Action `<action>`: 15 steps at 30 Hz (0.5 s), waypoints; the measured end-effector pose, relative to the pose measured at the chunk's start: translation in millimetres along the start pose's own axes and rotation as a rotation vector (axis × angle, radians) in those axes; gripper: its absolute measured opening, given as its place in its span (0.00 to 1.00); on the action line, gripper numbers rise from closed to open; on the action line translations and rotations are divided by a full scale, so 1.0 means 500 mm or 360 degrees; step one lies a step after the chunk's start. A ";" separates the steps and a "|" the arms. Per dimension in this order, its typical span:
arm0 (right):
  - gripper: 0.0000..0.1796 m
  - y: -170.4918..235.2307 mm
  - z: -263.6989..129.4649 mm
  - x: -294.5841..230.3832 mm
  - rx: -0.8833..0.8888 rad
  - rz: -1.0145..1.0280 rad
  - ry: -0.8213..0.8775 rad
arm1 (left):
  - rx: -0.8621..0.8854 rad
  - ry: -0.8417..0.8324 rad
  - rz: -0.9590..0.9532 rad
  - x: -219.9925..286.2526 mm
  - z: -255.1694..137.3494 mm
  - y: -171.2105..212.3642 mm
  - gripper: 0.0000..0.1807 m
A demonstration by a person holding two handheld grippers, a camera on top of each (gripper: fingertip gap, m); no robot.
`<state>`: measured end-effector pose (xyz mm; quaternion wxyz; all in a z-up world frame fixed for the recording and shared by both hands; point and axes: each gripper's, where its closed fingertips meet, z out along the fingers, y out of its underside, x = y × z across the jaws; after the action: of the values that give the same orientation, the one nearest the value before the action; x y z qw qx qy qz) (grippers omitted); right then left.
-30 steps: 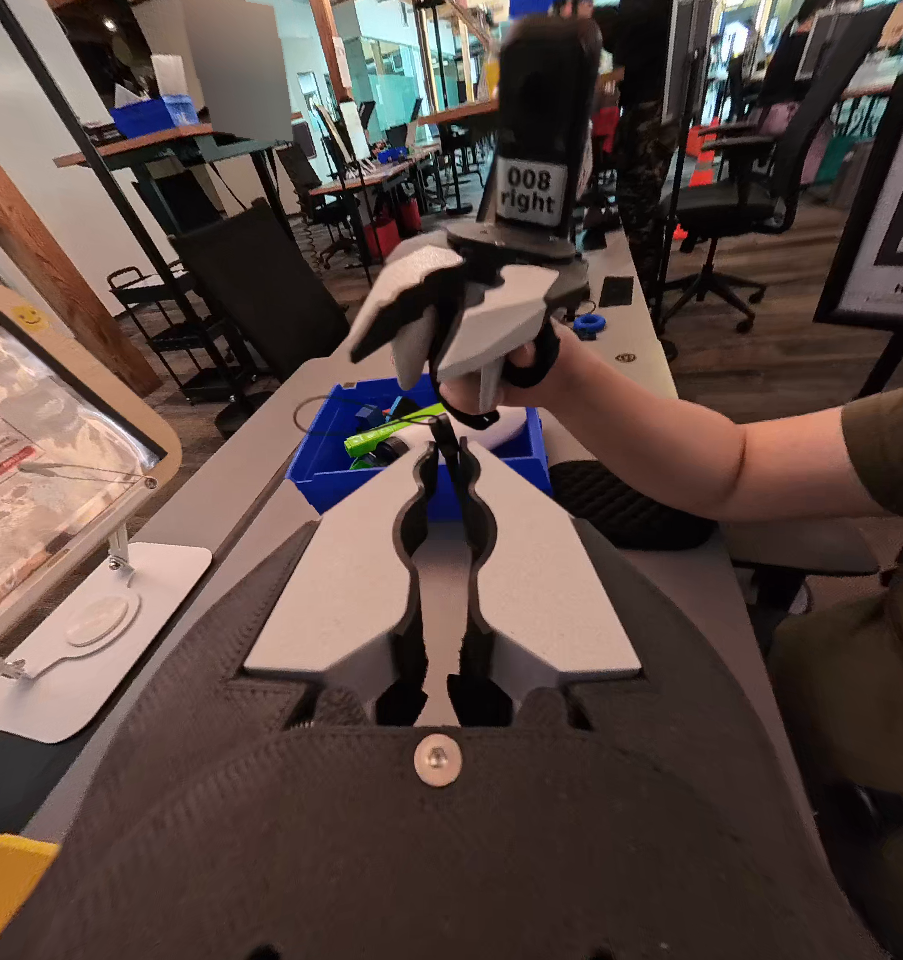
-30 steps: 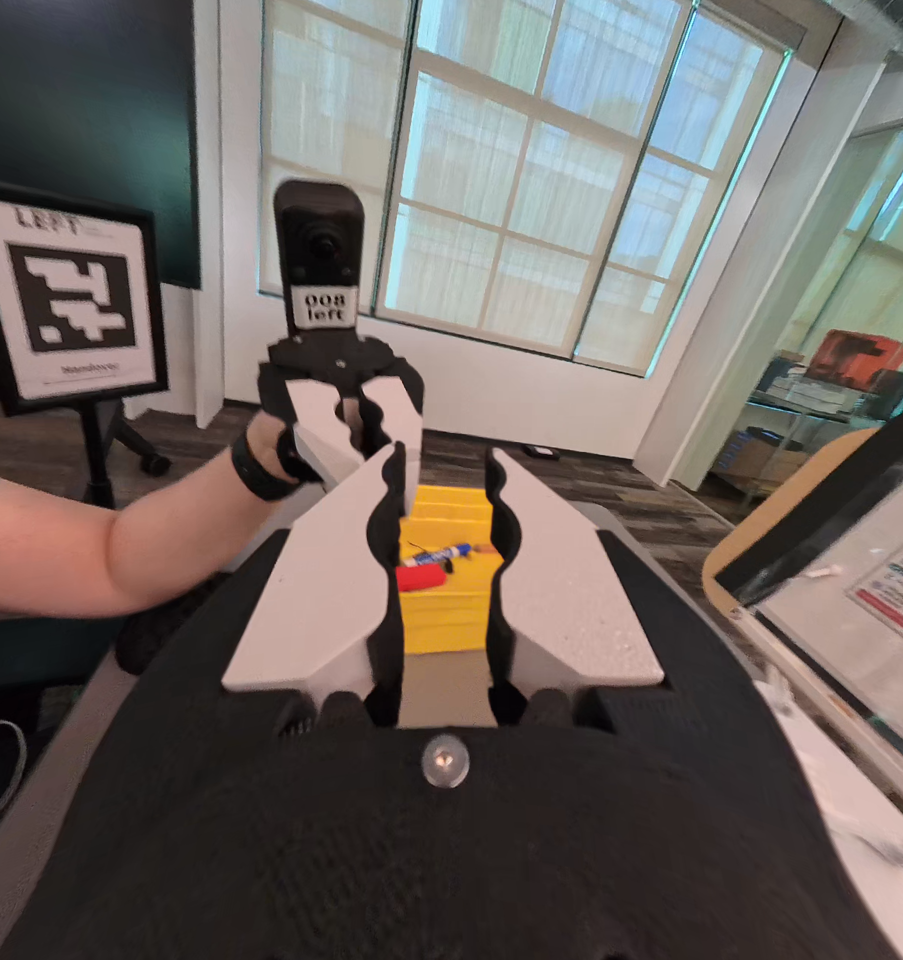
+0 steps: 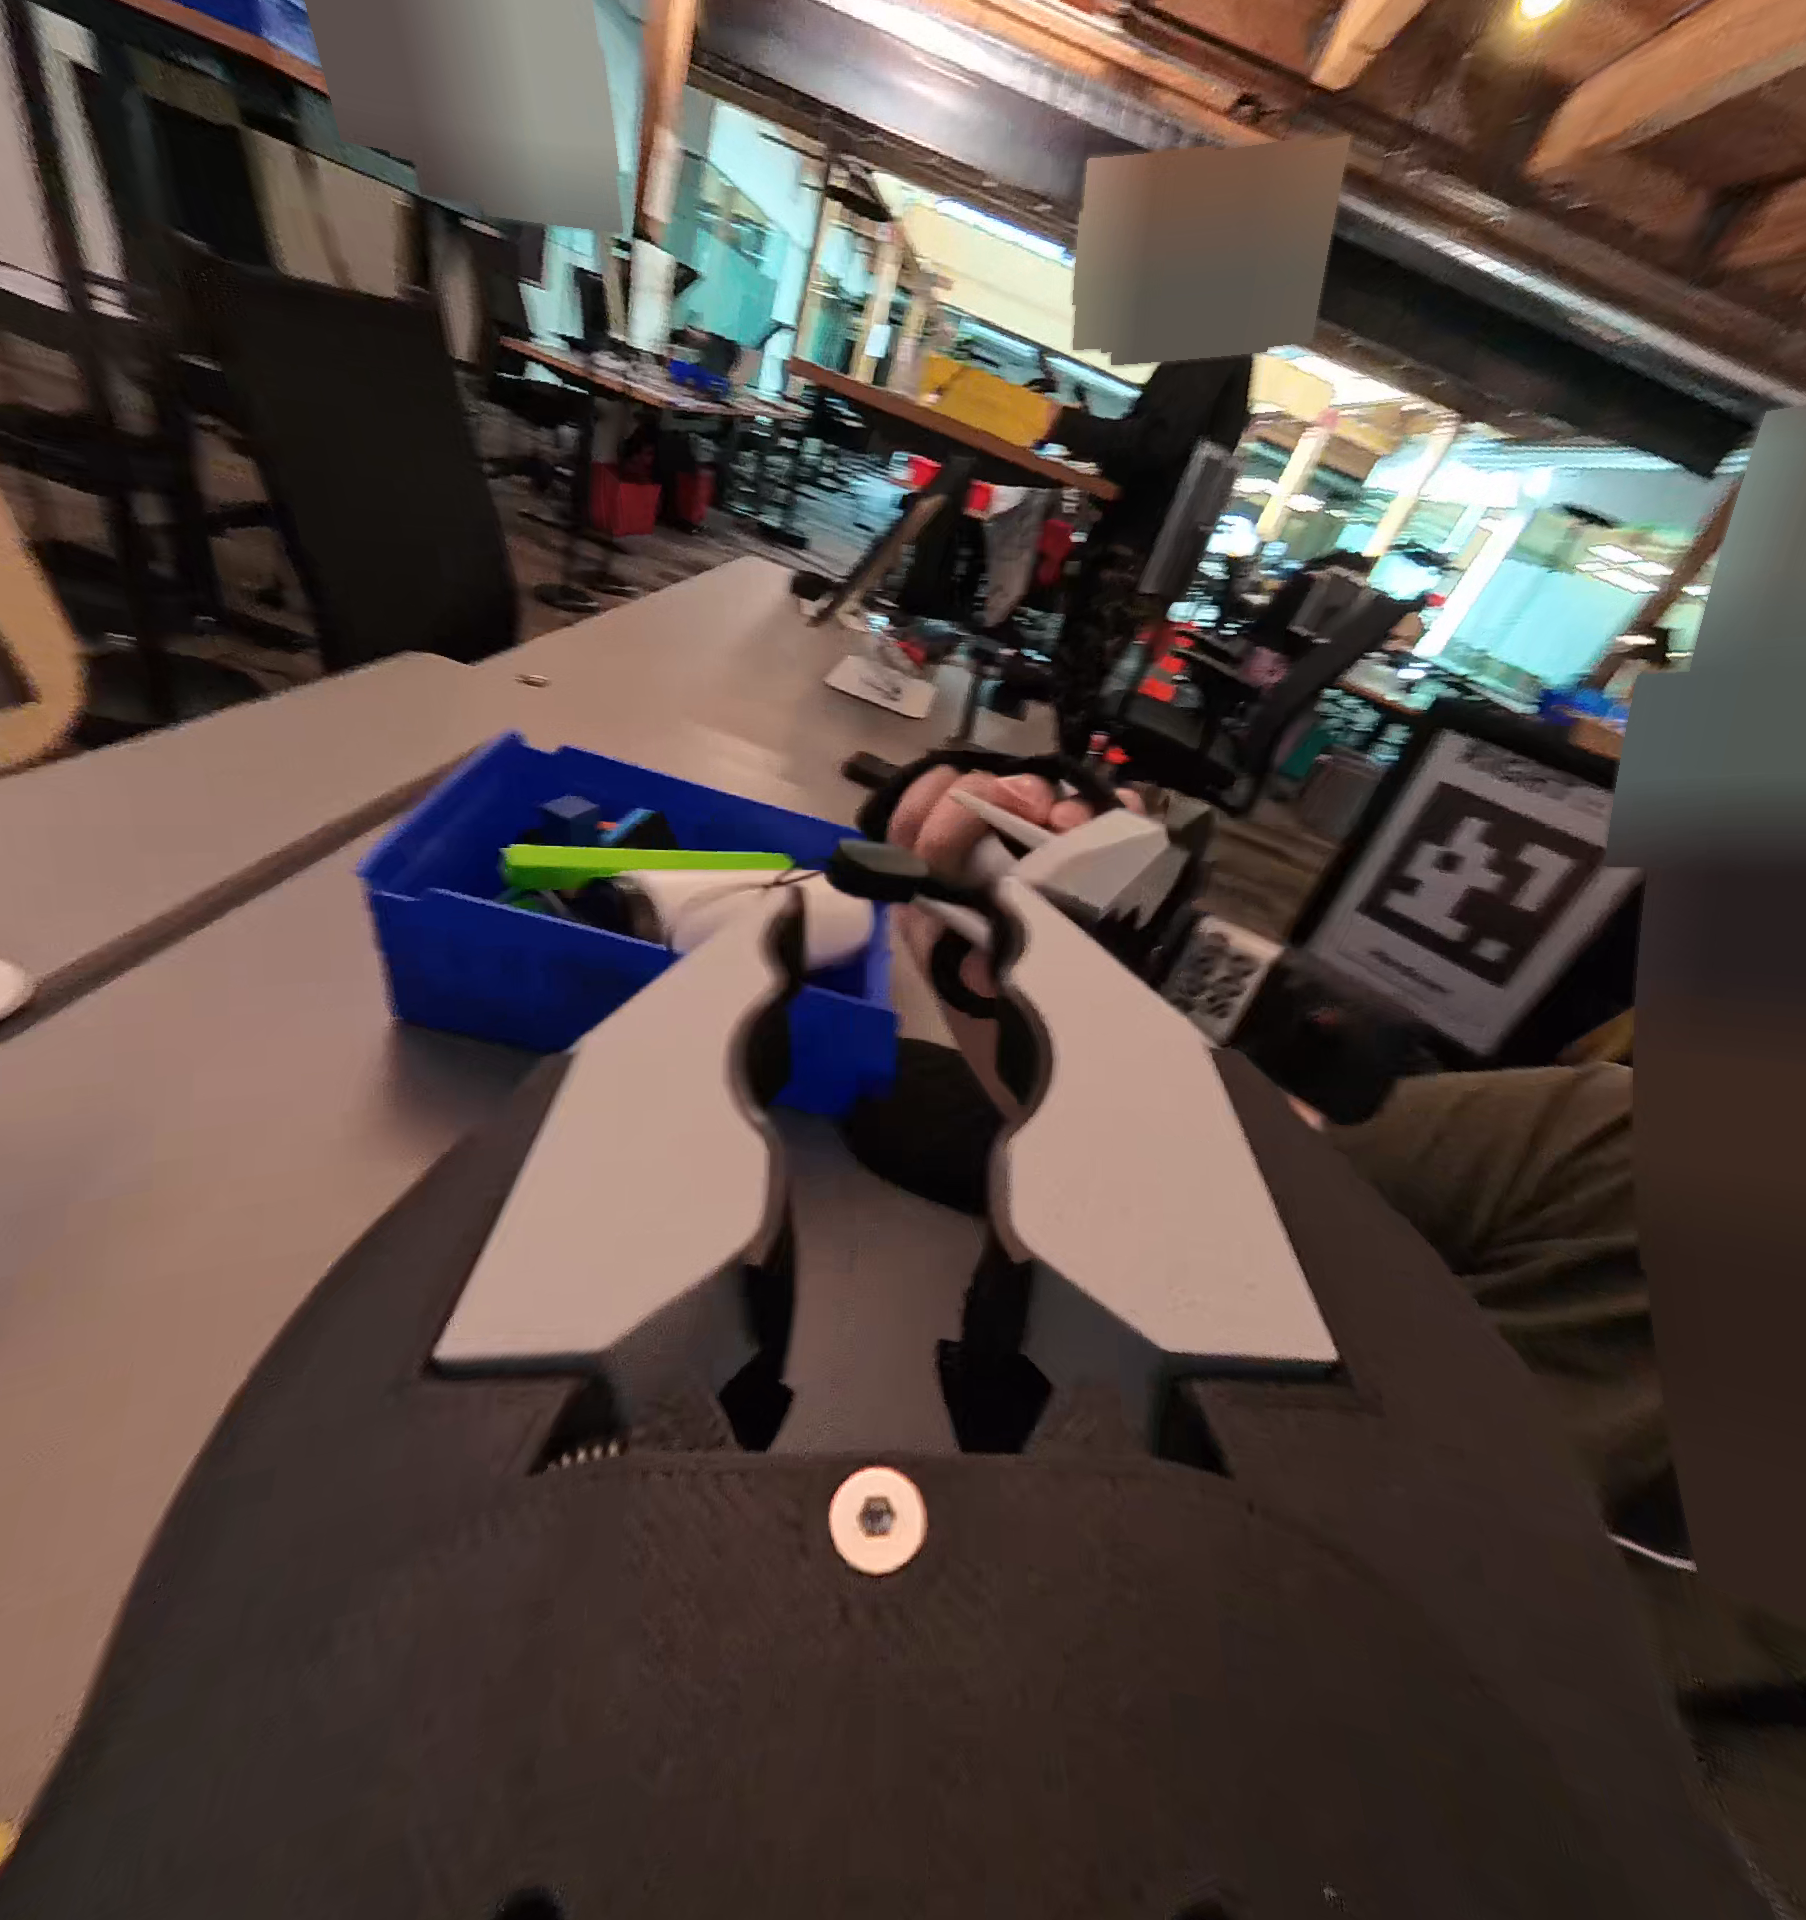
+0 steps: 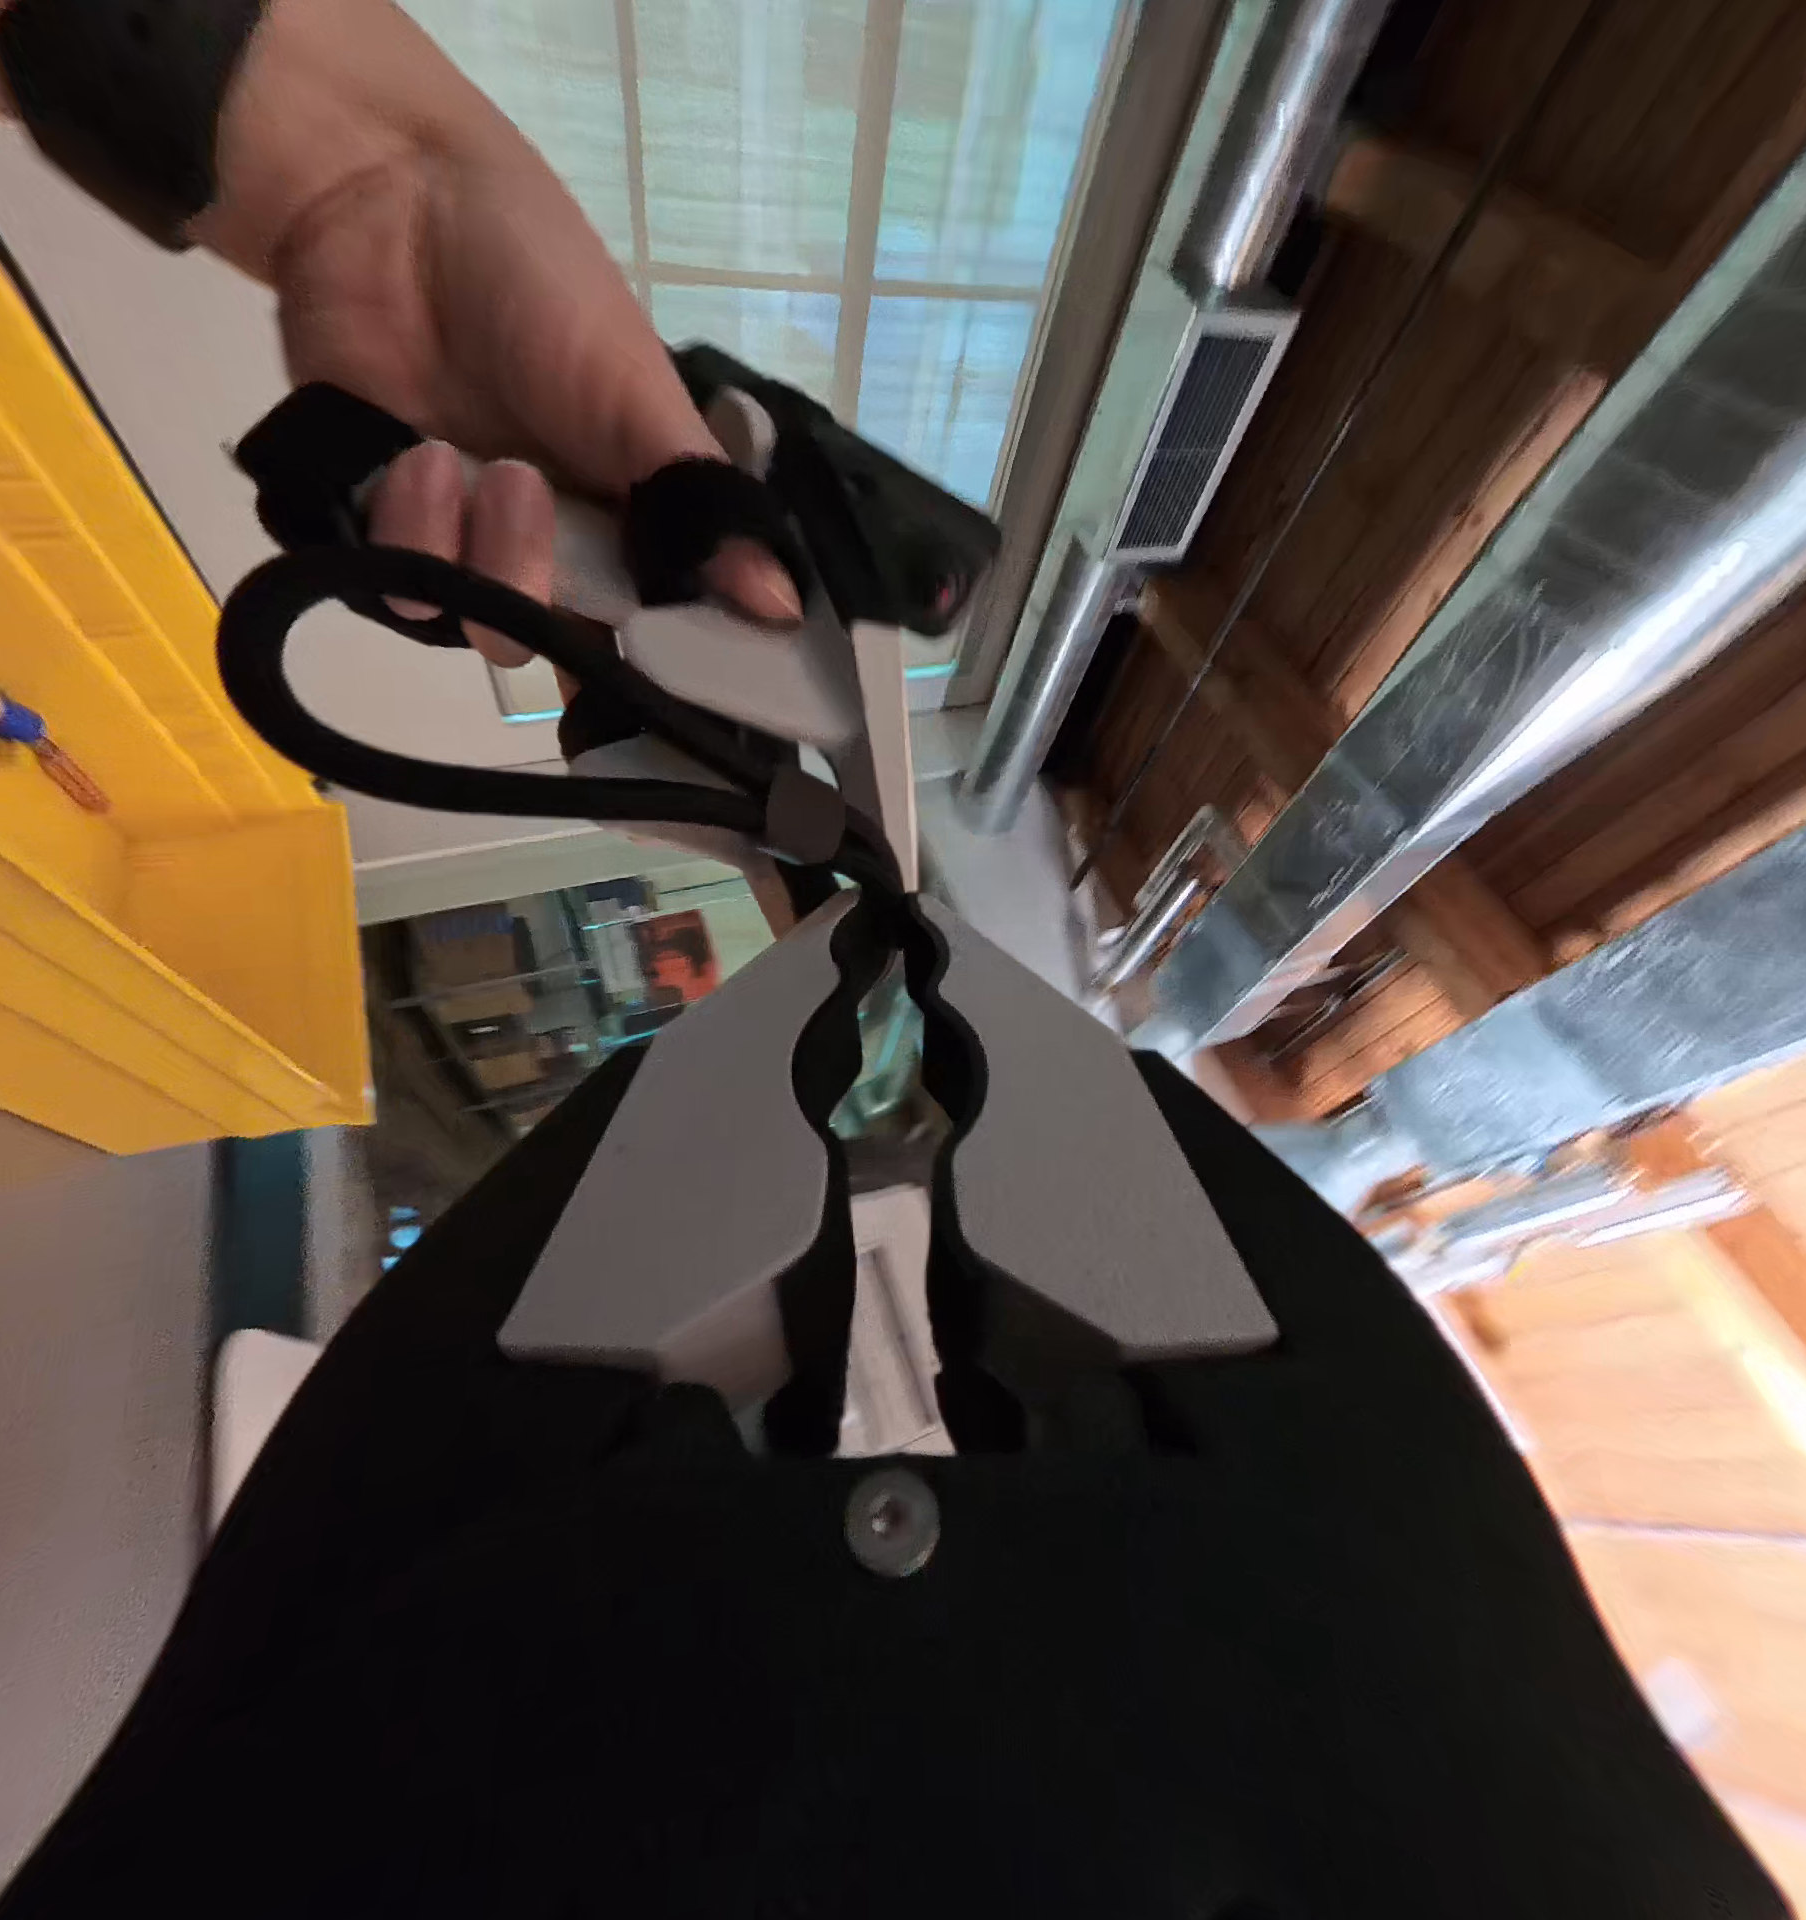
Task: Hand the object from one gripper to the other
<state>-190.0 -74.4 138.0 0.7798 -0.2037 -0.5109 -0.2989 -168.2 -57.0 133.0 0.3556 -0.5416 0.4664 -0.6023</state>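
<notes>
Right up close, the left gripper (image 3: 899, 920) stands with its grey fingers spread apart and nothing pinched between them, though a bend of black cord (image 4: 250, 655) shows in the gap near its tips. From the other side, the right gripper (image 4: 883, 909) has its fingertips pressed almost together on that cord, clamping both strands just below a small dark toggle (image 4: 800, 816). Beyond the toggle the cord opens into a loop that hangs in the air and passes between the left gripper's fingers, which a hand (image 4: 442, 291) holds from above; whether the loop touches those fingers I cannot tell through the blur. So the cord is off the table (image 3: 203, 1091), held by the right gripper alone. Farther on, a blue bin (image 3: 483, 956) sits on the table just past the left gripper's left finger, with a green strip (image 3: 650, 860) lying across its jumble. A yellow bin (image 4: 151, 883) shows at the left edge of the right wrist view. Farther off, a black-and-white marker board (image 3: 1481, 883) stands past the table's right edge.
</notes>
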 end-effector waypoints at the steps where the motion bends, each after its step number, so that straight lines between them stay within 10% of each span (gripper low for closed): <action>1: 0.01 0.018 0.002 0.002 -0.0063 0.0149 -0.0037 | 0.0014 -0.0082 0.0045 -0.012 -0.004 -0.006 0.26; 9: 0.01 0.192 -0.007 -0.103 -0.0836 0.0801 -0.0635 | 0.0083 -0.0480 0.0735 -0.021 -0.022 -0.045 0.36; 15: 0.01 0.188 -0.007 -0.154 -0.0856 0.1403 -0.0862 | -0.0332 -0.0617 0.0992 -0.033 -0.017 0.023 0.38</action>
<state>-147.1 12.4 64.8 0.5931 -0.6571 -0.4652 -0.0026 -175.0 -43.7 116.8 0.5463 -0.5108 0.5917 -0.3009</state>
